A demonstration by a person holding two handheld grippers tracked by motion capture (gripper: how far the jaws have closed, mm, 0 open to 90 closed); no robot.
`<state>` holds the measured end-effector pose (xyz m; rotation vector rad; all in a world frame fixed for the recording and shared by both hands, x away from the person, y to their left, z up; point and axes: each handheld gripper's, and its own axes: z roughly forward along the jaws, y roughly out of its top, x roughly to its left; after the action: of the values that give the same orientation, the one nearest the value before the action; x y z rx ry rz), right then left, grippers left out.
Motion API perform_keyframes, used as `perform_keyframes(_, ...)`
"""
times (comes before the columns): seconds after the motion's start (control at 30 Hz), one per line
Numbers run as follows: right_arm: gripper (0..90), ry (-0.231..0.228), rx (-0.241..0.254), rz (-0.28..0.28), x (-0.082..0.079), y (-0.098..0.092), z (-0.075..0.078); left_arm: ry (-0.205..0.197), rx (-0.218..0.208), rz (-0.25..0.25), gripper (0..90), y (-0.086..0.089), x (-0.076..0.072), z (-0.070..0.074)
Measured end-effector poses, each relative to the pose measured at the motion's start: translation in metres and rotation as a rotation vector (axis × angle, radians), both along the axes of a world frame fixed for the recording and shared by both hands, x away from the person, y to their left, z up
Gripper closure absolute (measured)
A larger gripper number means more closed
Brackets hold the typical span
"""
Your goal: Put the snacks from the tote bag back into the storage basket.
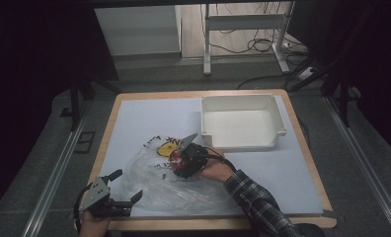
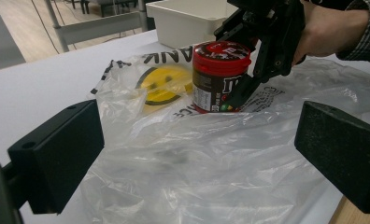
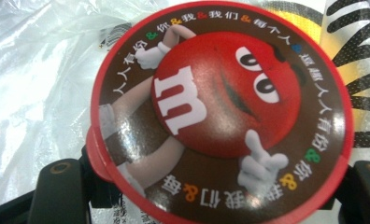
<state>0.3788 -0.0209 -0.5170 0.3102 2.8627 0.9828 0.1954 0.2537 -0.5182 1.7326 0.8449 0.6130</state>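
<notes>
A brown candy jar with a red lid (image 2: 216, 77) stands upright on a clear plastic bag (image 2: 188, 163) printed with a yellow smiley face (image 2: 167, 84). My right gripper (image 1: 183, 160) comes down from above, shut on the jar, with one black finger (image 2: 244, 88) against its side. From the right gripper view the lid (image 3: 220, 116) shows a red candy character, and the jaws sit under its left and right edges. My left gripper (image 1: 128, 185) stands open at the bag's near left corner, with nothing between its fingers (image 2: 57, 154).
A white open bin (image 1: 240, 123) sits at the table's back right, just beyond the jar. The pale blue mat (image 1: 149, 118) covers the wooden table. Past the far edge are a desk frame and floor cables (image 1: 262, 44).
</notes>
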Motion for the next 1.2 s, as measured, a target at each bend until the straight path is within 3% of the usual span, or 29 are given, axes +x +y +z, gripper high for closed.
perform_keyframes(0.63, 25.8, -0.01, 0.016, -0.058, -0.012, -0.006, 0.022, 0.0, -0.01, 0.003, 1.3, 0.001, 0.0, 0.0)
perform_keyframes(1.2, 25.9, -0.003, 0.019, -0.113, -0.017, -0.027, 0.042, 0.0, -0.011, 0.005, 1.2, 0.0, 0.0, 0.0)
